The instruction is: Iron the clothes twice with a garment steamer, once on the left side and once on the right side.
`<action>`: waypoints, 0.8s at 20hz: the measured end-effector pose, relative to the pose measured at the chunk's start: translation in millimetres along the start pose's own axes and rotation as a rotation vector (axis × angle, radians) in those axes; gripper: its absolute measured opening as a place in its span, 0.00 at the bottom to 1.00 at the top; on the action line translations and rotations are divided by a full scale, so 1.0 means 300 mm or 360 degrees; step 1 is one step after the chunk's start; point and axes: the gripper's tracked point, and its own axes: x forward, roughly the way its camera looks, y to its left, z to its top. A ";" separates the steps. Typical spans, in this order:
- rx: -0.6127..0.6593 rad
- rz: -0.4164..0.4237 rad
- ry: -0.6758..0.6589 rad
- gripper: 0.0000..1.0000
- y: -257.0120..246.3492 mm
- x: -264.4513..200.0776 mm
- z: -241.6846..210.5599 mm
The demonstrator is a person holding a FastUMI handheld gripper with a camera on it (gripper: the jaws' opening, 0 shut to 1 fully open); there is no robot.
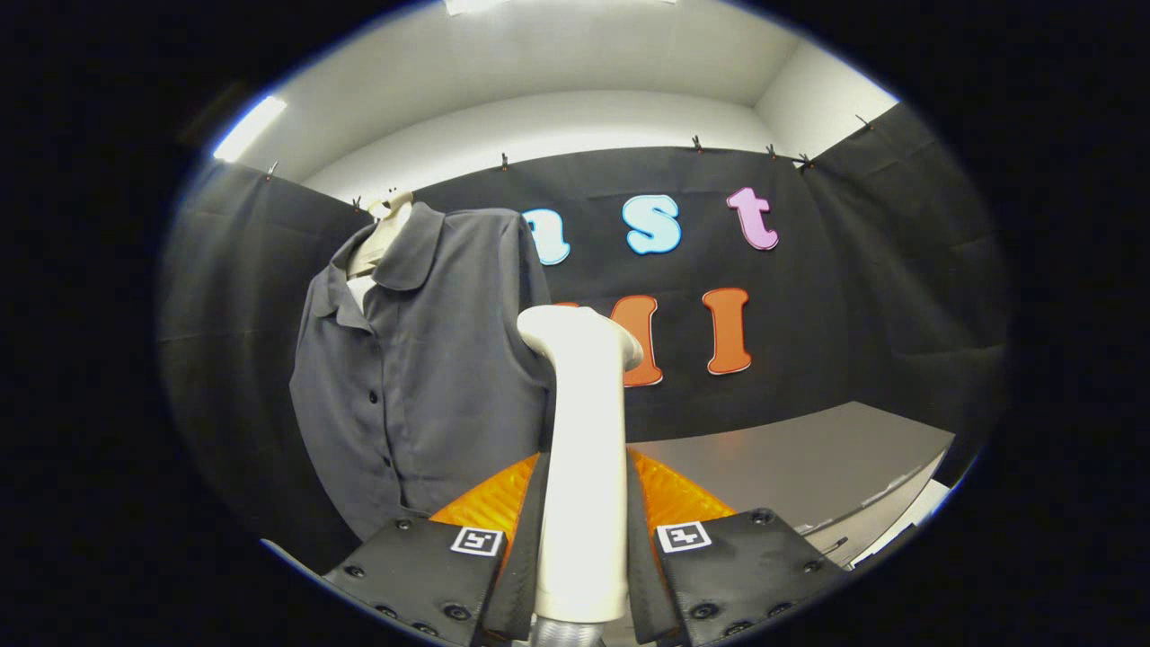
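Gripper (584, 539): fingers pinching the steamer's handle on both sides.
Garment steamer (584, 431): upright between the fingers, head at 12 o'clock; likely rigid, smooth, top-heavy; mid-handle hold suits.
Shirt (422, 359): hanging at 10 o'clock beyond the head, apart; soft, will likely yield under pressure.
Table (809, 458): at 2 o'clock.

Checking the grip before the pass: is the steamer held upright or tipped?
Upright: the steamer stands clamped between the gripper fingers, its head beside the hanging shirt.
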 end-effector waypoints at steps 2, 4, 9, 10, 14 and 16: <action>-0.0011 -0.0036 -0.0043 0.48 0.031 -0.060 0.012; -0.0043 -0.0045 -0.0081 0.48 0.071 -0.090 0.023; -0.0149 -0.0020 -0.0242 0.48 0.187 -0.129 0.088; -0.0156 -0.0008 -0.0254 0.48 0.215 -0.123 0.088; -0.0173 0.0060 -0.0263 0.48 0.321 -0.077 0.076; -0.0186 0.0079 -0.0271 0.48 0.361 -0.053 0.068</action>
